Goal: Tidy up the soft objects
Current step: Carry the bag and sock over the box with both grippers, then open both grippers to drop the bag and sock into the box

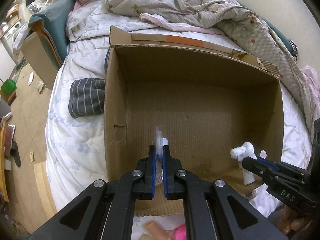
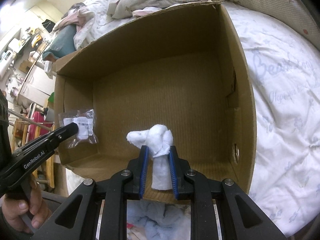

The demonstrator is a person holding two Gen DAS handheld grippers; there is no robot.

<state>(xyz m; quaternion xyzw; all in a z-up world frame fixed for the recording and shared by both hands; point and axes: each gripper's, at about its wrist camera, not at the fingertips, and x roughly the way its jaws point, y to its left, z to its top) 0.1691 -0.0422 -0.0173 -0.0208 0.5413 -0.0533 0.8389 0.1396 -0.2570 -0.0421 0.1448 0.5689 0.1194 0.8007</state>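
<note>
An open cardboard box (image 1: 116, 92) (image 2: 244, 84) lies on a bed, its inside bare. My left gripper (image 1: 159, 150) is shut on a clear plastic packet (image 1: 159, 140) with a white label and holds it over the box's near left part. The packet also shows in the right wrist view (image 2: 84, 128). My right gripper (image 2: 159, 150) is shut on a white knotted soft roll (image 2: 158, 140) and holds it over the box's near edge. The roll also shows in the left wrist view (image 1: 243, 152).
A grey striped cloth (image 1: 86, 98) lies on the white sheet (image 1: 76, 140) left of the box. Rumpled floral quilts (image 1: 180, 4) pile behind it. A fluffy light blue item (image 2: 158, 218) and a pink object (image 1: 180, 233) lie near me. The floor (image 1: 26, 132) drops off left.
</note>
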